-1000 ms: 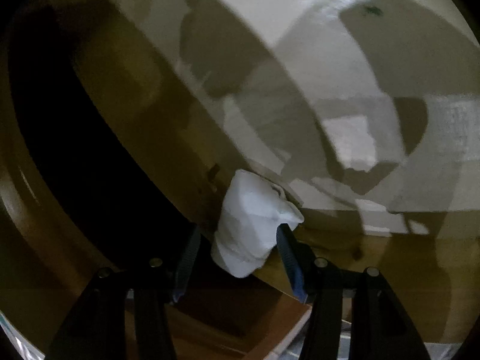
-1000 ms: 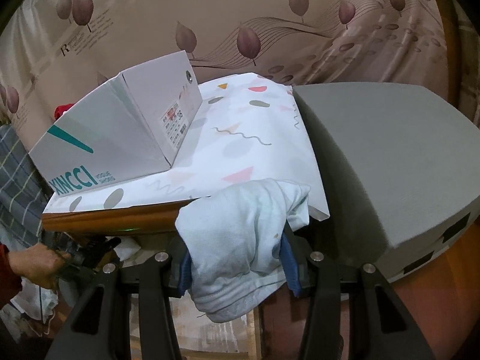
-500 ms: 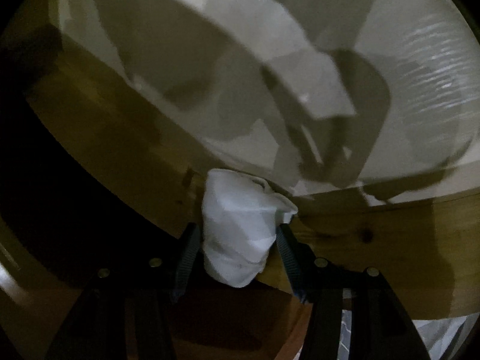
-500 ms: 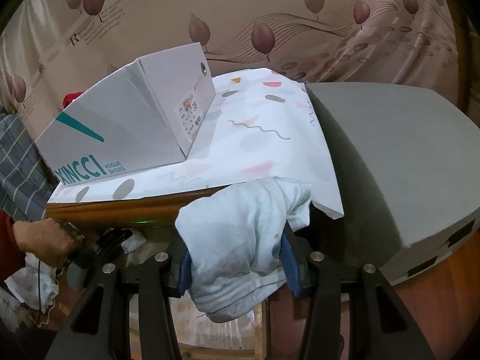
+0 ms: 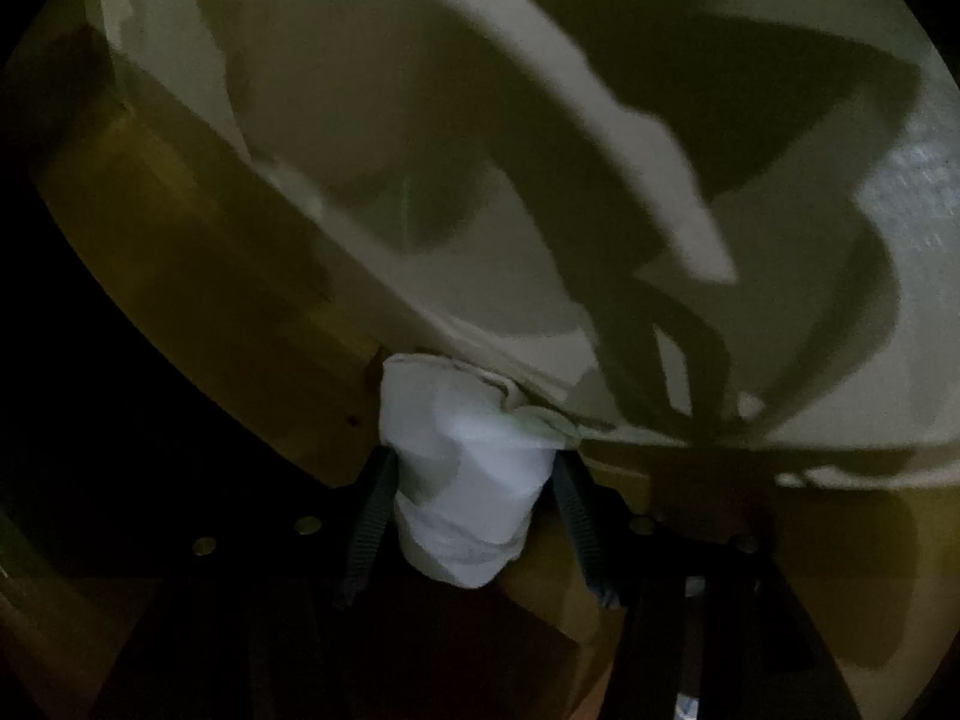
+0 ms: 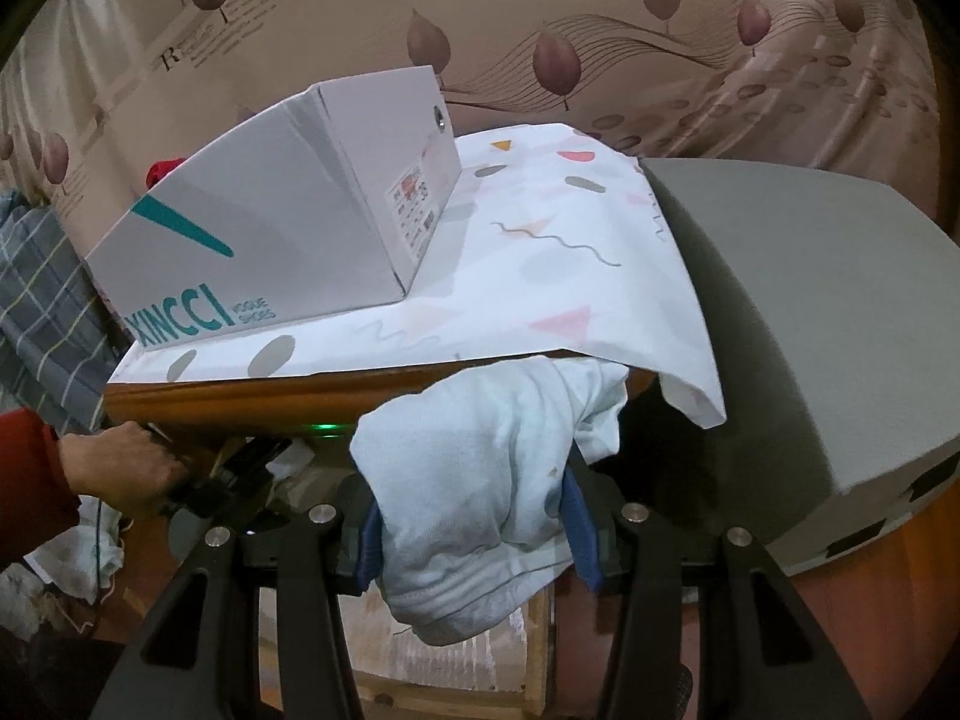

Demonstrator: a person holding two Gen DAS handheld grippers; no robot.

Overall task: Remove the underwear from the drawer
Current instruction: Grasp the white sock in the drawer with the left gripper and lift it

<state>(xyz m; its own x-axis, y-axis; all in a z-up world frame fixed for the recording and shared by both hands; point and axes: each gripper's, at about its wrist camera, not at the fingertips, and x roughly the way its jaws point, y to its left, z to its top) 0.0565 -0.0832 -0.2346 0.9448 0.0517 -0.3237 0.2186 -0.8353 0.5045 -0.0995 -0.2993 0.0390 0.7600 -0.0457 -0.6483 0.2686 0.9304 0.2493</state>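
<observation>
The right gripper is clamped on pale blue underwear bunched upright between its pads, held above the open drawer below the table. The left gripper pinches a white rolled cloth against the drawer's wooden wall, deep inside. Only the right view shows the shoebox and the person's hand.

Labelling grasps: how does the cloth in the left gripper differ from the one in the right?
The white cloth in the left gripper is a small, tight bundle; the pale blue garment in the right gripper is bulkier and droops past the pads. The white cloth sits in dim light against a wooden edge; the pale blue garment hangs in bright light before the patterned cloth. Both are clamped between jaws.
</observation>
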